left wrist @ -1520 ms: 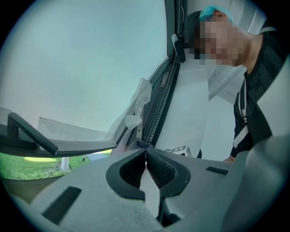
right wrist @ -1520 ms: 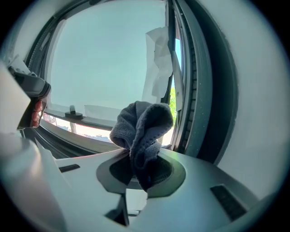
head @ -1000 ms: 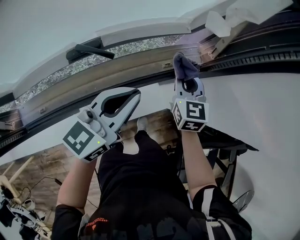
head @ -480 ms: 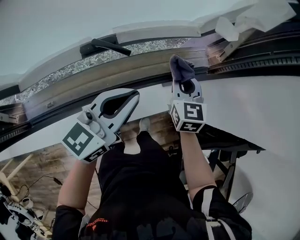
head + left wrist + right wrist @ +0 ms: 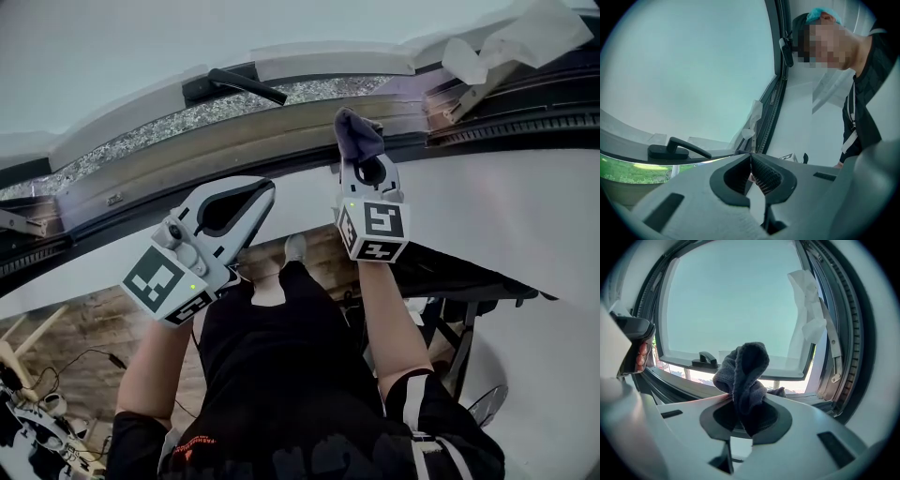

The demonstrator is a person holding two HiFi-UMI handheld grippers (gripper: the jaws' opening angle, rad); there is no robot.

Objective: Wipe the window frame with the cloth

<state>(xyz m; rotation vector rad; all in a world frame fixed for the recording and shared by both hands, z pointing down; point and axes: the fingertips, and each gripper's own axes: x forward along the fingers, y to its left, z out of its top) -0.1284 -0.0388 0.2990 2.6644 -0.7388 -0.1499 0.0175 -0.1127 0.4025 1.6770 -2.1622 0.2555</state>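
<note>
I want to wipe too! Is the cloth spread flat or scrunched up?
Scrunched up: the cloth sticks out of the shut right tongs as a dark crumpled wad.

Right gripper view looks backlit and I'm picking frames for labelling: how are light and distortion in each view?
Right gripper view: bright pane behind, so the cloth in the right gripper reads dark, its weave sharp; fisheye bows the window frame. Left gripper view: same fisheye, flat pale light, a mosaic patch at upper right. Head view: even light, no glare, frame curved.
</note>
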